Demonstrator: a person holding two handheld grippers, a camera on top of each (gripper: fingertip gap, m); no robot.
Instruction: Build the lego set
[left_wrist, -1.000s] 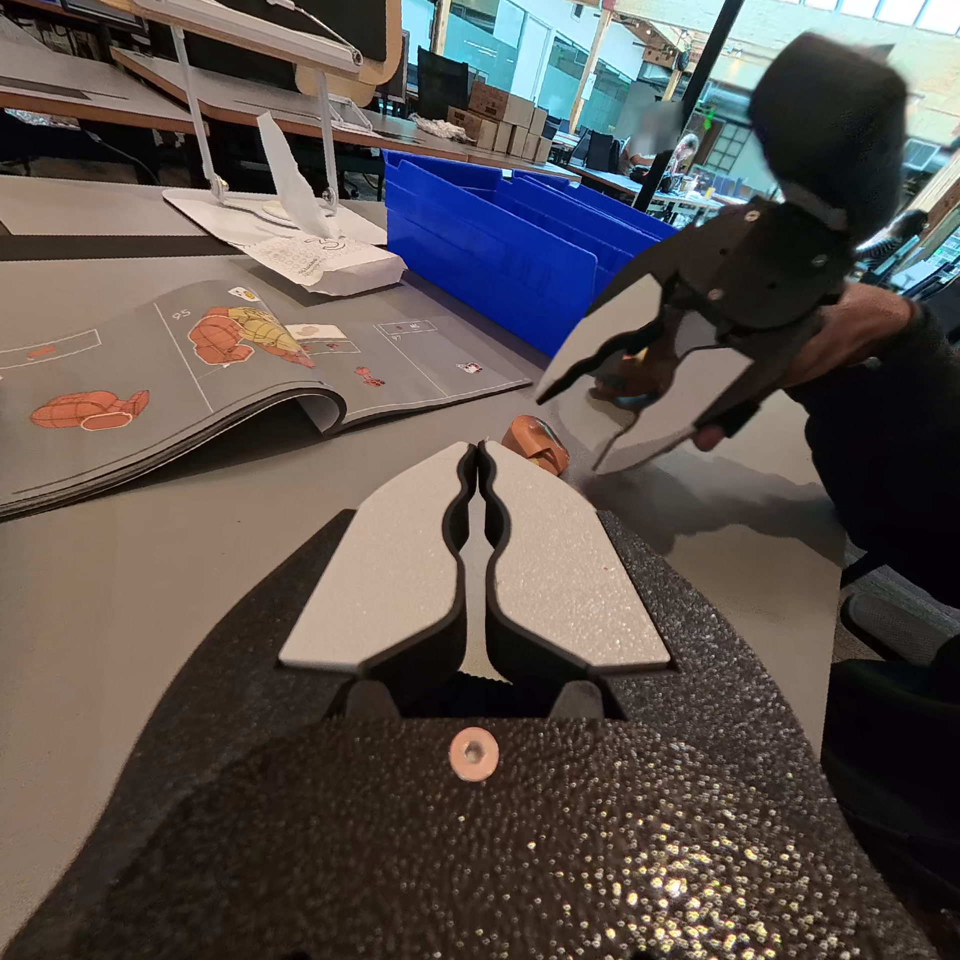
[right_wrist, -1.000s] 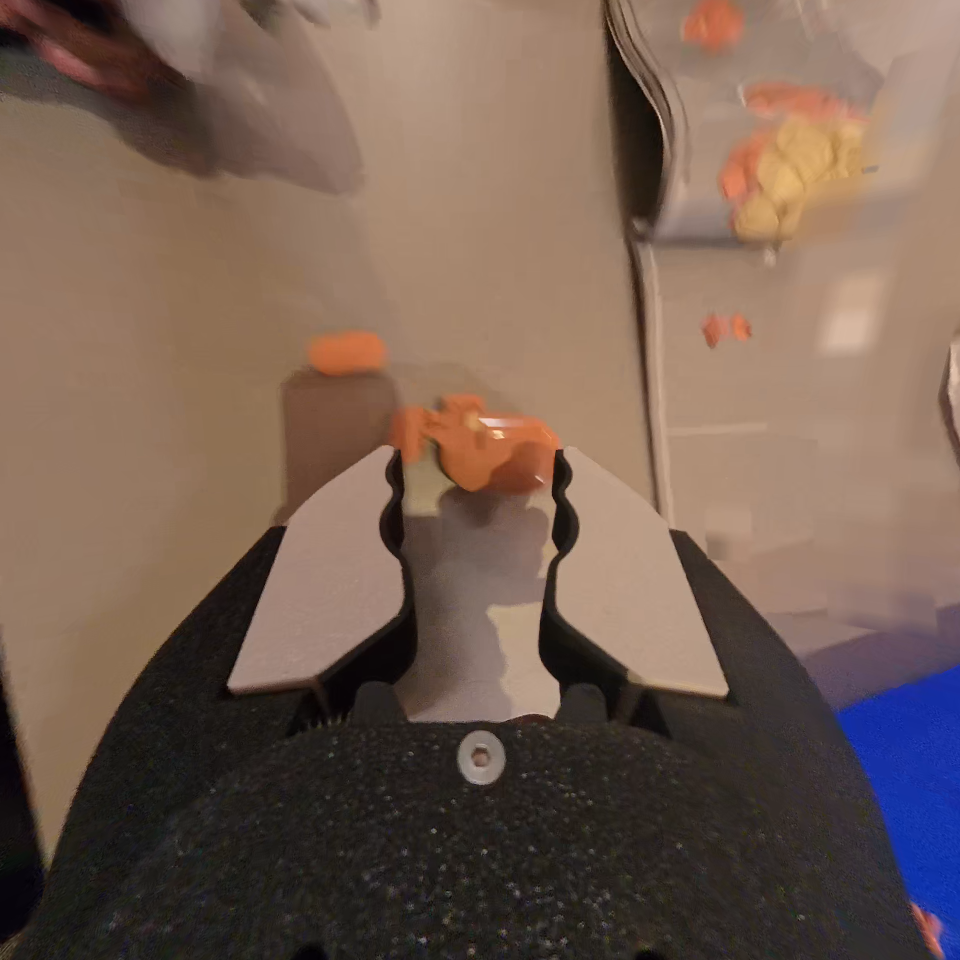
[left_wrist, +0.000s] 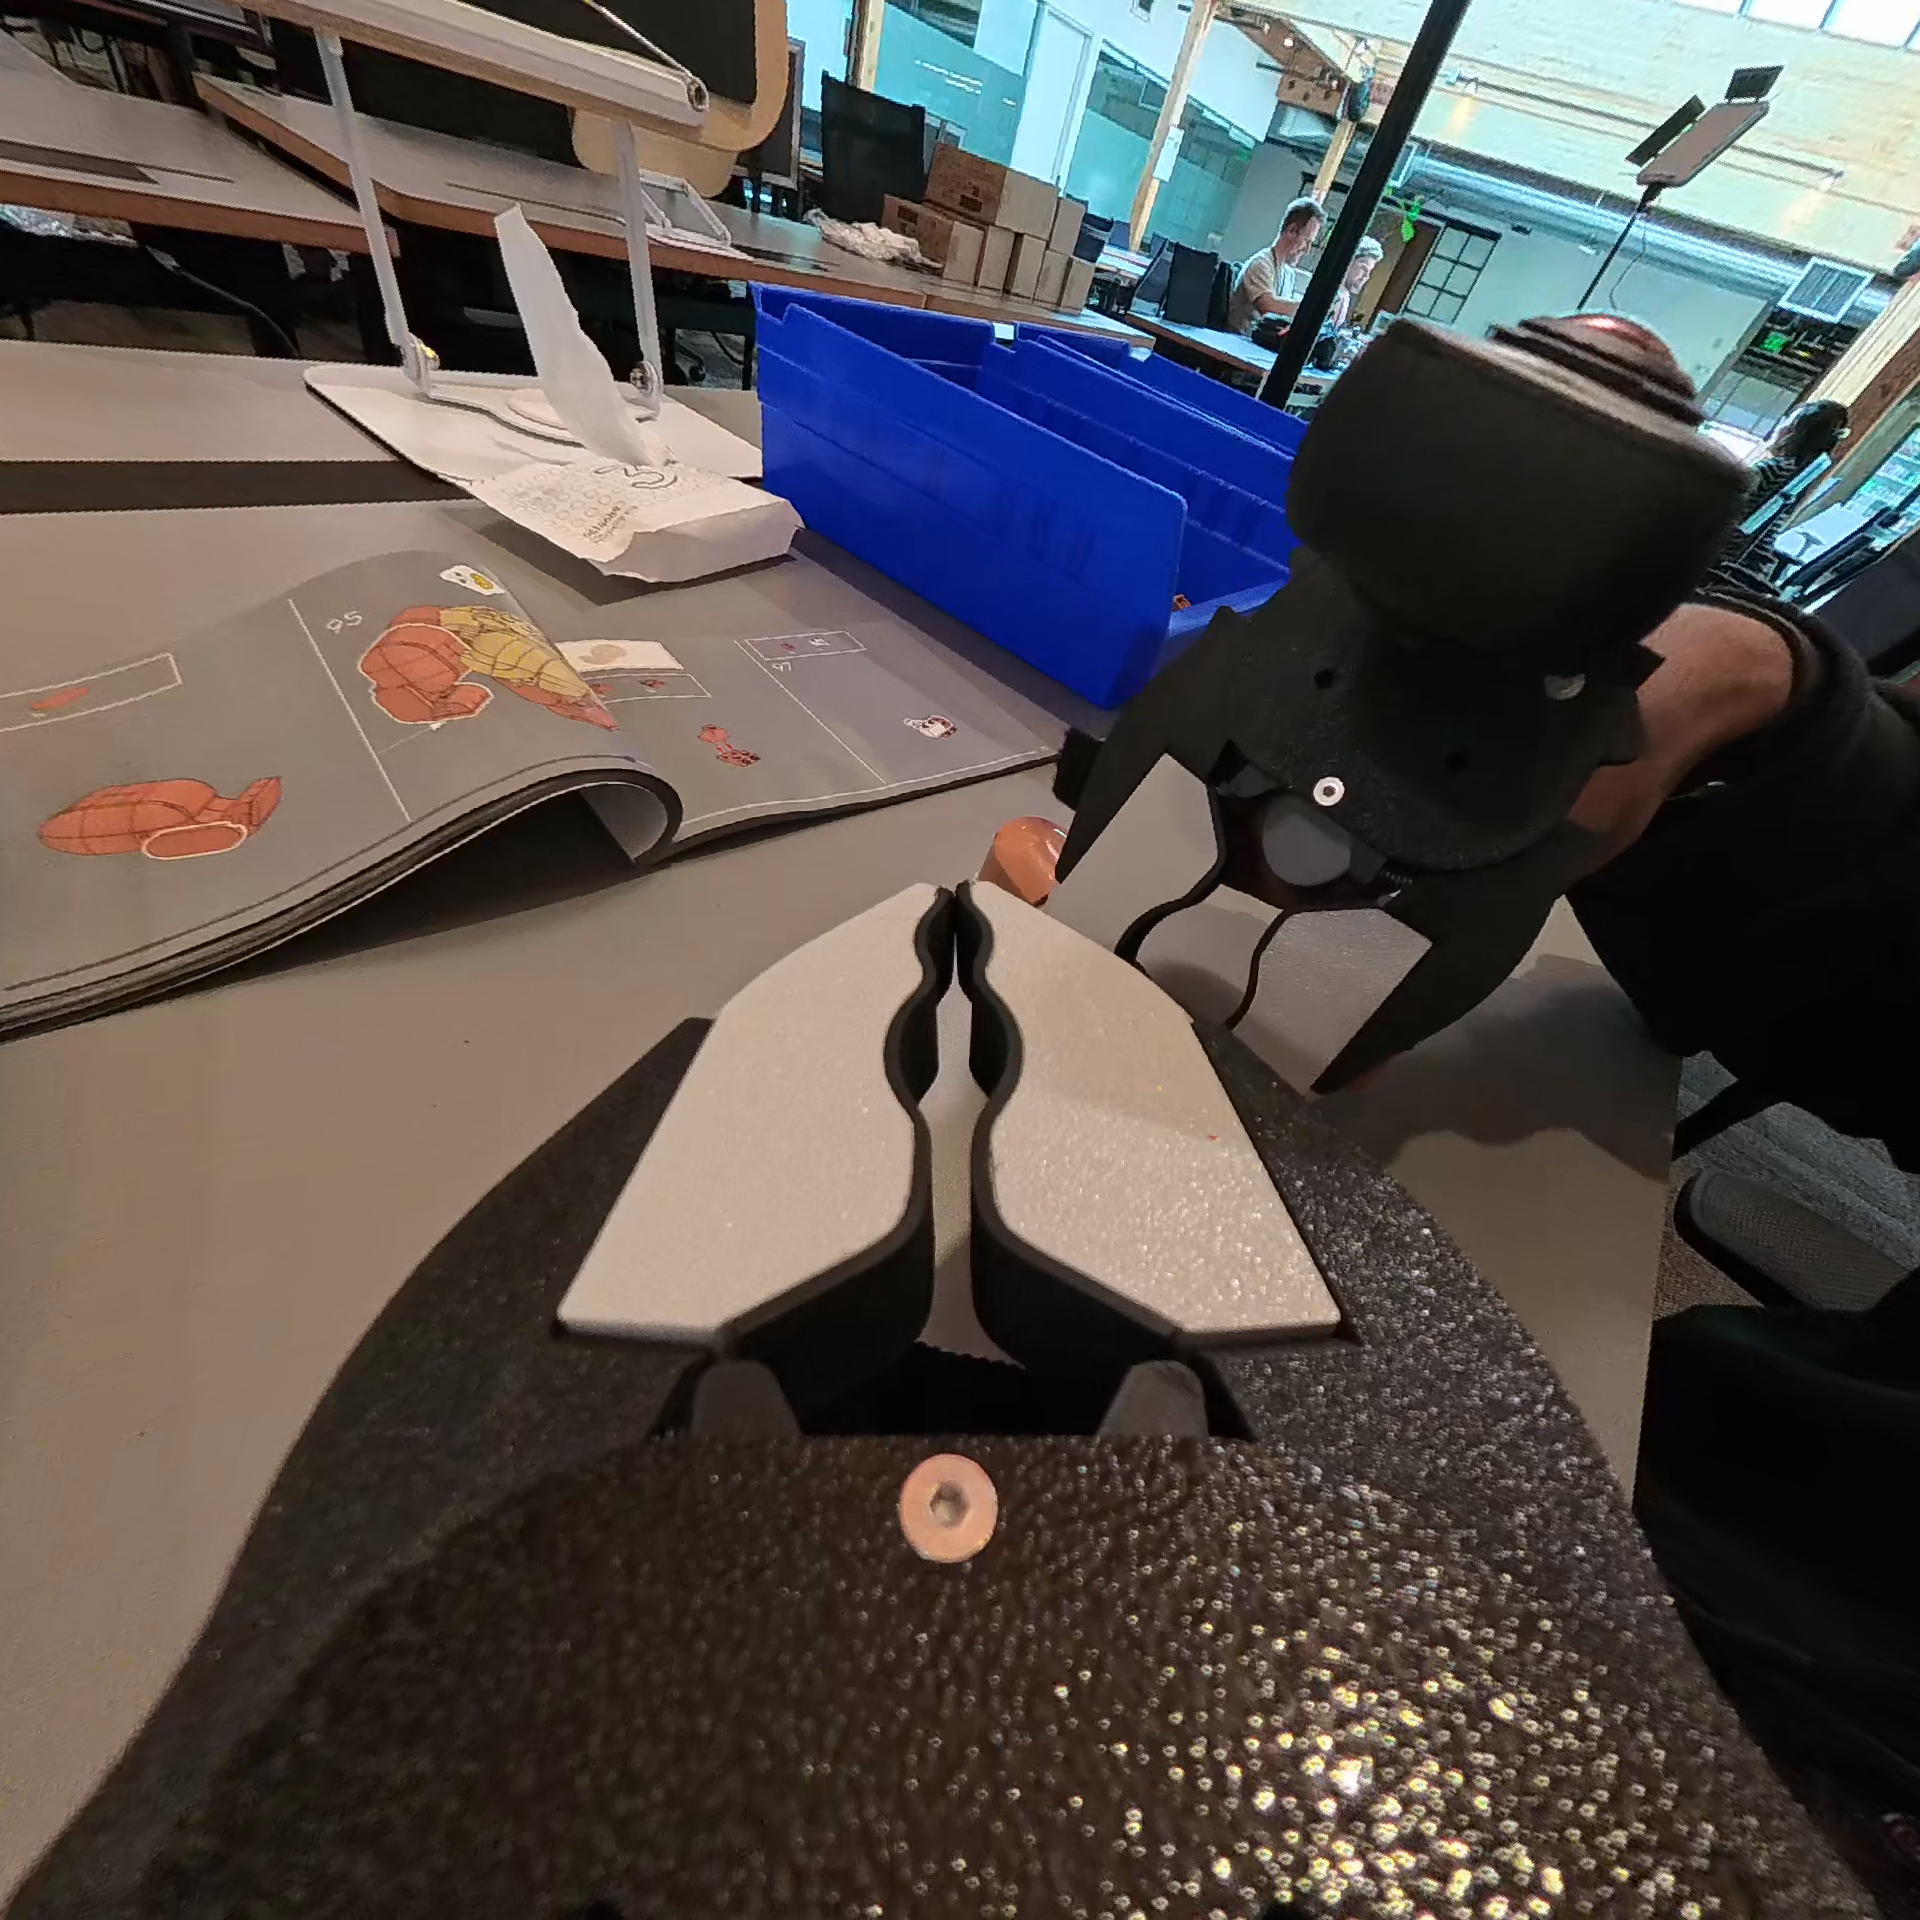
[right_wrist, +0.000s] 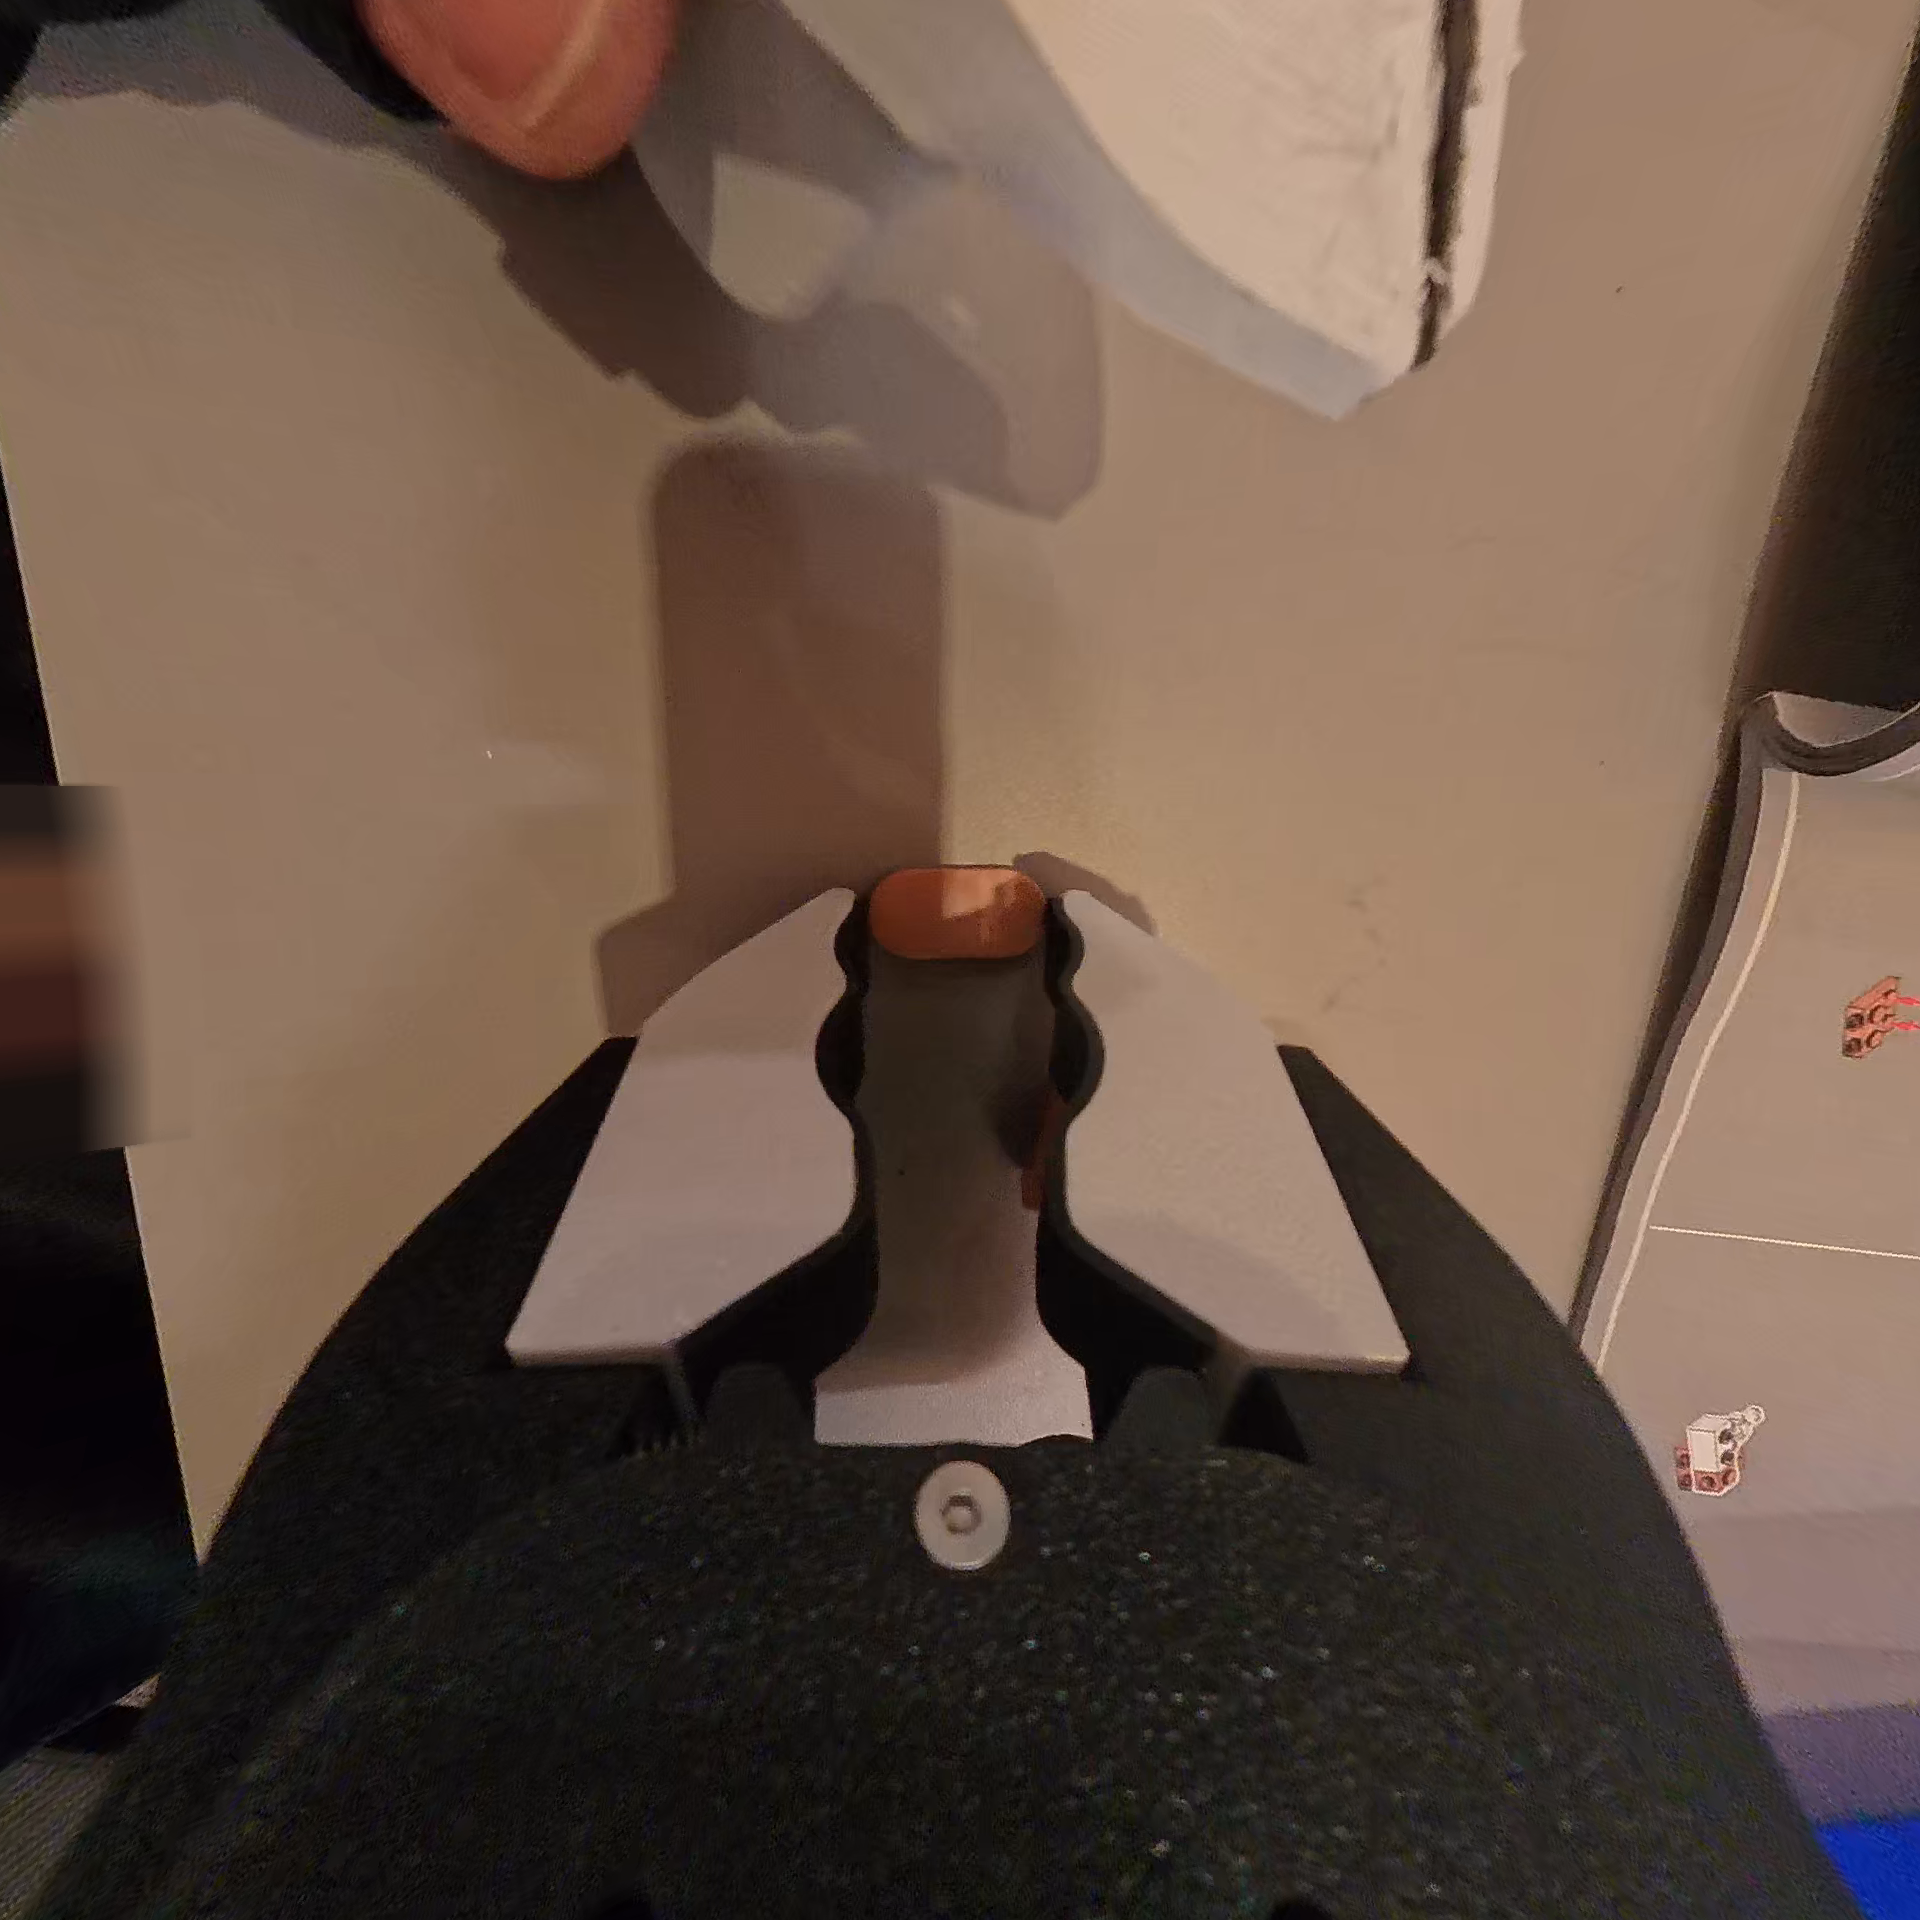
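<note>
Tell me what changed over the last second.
The right gripper swung down to the table, fingers narrowing around the orange piece, which now sits between the tips; whether they press it is unclear. The left gripper stayed shut and in place; booklet and blue bins unmoved.

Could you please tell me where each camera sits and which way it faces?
Left wrist view: on the shut left gripper, low over the grey table, facing the booklet and blue bins; shows the right gripper and hand.
Right wrist view: on the right gripper, looking down at the table, orange piece at its fingertips.
Shared: orange piece, booklet, both grippers.
</note>
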